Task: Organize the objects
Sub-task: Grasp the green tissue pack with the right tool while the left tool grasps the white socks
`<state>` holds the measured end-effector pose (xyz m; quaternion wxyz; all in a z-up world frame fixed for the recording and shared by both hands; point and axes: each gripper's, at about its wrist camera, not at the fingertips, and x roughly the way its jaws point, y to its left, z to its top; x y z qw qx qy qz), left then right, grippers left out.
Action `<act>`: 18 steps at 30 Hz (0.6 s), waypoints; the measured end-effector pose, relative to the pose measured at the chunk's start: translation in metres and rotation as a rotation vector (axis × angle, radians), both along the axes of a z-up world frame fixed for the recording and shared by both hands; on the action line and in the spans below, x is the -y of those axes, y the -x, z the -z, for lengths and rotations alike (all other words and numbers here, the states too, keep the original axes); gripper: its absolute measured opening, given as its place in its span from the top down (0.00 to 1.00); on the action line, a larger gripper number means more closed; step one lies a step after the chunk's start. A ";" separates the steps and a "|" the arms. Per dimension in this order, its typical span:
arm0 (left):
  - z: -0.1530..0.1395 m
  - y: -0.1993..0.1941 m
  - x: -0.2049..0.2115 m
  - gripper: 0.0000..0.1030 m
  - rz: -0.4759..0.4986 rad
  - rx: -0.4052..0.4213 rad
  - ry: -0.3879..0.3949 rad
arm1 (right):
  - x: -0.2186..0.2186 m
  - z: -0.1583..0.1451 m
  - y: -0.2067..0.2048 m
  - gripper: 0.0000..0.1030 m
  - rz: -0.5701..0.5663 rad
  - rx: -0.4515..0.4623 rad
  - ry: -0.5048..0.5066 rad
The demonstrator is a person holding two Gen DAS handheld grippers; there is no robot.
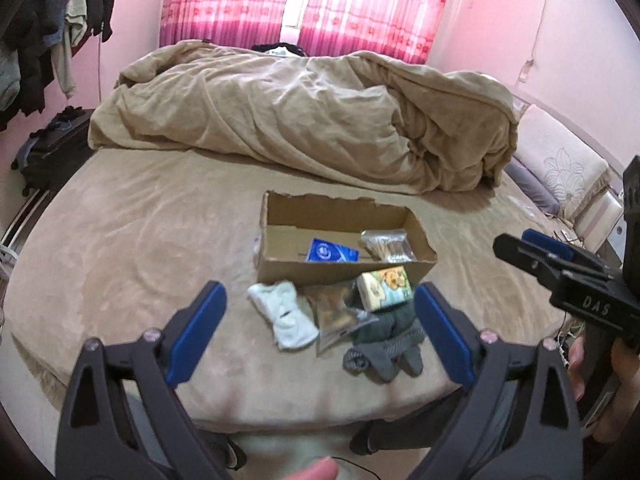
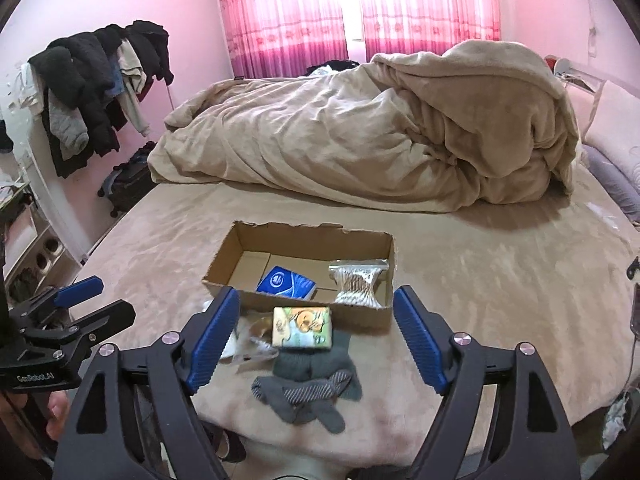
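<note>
An open cardboard box point(image 1: 344, 276) point(image 2: 360, 316) sits on the beige bed. Inside it lie a blue packet point(image 1: 332, 251) point(image 2: 286, 282) and a bag of cotton swabs point(image 1: 388, 246) point(image 2: 360, 284). In front of the box lie white socks point(image 1: 284, 314), a clear packet point(image 1: 336, 312) point(image 2: 252, 340), a cartoon-printed tissue pack point(image 1: 386, 288) point(image 2: 303, 327) and grey socks point(image 1: 384, 344) point(image 2: 308, 384). My left gripper point(image 1: 320, 292) point(image 2: 116, 298) hovers open above this pile, holding nothing. My right gripper point(image 2: 317, 294) point(image 1: 516, 242) is open too, empty, off to the right of the left one.
A crumpled beige duvet point(image 1: 300, 120) point(image 2: 360, 140) fills the far half of the bed. Pillows point(image 1: 560, 160) lie at the right. A loaded clothes rack point(image 2: 92, 80) and a dark suitcase point(image 2: 128, 180) stand at the left wall. The bed's near edge runs just below the grey socks.
</note>
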<state>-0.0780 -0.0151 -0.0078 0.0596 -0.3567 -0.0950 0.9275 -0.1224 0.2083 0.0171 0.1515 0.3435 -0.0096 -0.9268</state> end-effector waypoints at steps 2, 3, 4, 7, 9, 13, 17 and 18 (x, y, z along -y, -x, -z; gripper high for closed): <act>0.004 -0.006 0.002 0.07 0.000 0.001 -0.005 | 0.002 -0.002 -0.009 0.21 -0.006 0.000 -0.008; 0.008 -0.009 0.004 0.07 0.004 0.008 -0.004 | 0.003 -0.003 -0.012 0.21 -0.008 0.001 -0.012; 0.010 -0.010 0.005 0.07 0.003 0.015 -0.002 | 0.004 -0.004 -0.016 0.21 -0.012 0.002 -0.015; 0.022 -0.015 0.012 0.07 -0.009 0.032 -0.002 | 0.008 -0.003 -0.026 0.21 -0.027 0.006 -0.026; 0.032 -0.015 0.016 0.07 -0.018 0.053 -0.007 | 0.011 0.000 -0.029 0.21 -0.033 0.013 -0.036; 0.054 -0.012 0.021 0.07 -0.033 0.092 -0.006 | 0.017 0.012 -0.028 0.21 -0.045 0.036 -0.046; 0.075 -0.005 0.026 0.07 -0.060 0.128 -0.008 | 0.023 0.030 -0.021 0.21 -0.055 0.073 -0.056; 0.081 -0.003 0.027 0.07 -0.066 0.136 -0.009 | 0.025 0.036 -0.018 0.21 -0.060 0.085 -0.056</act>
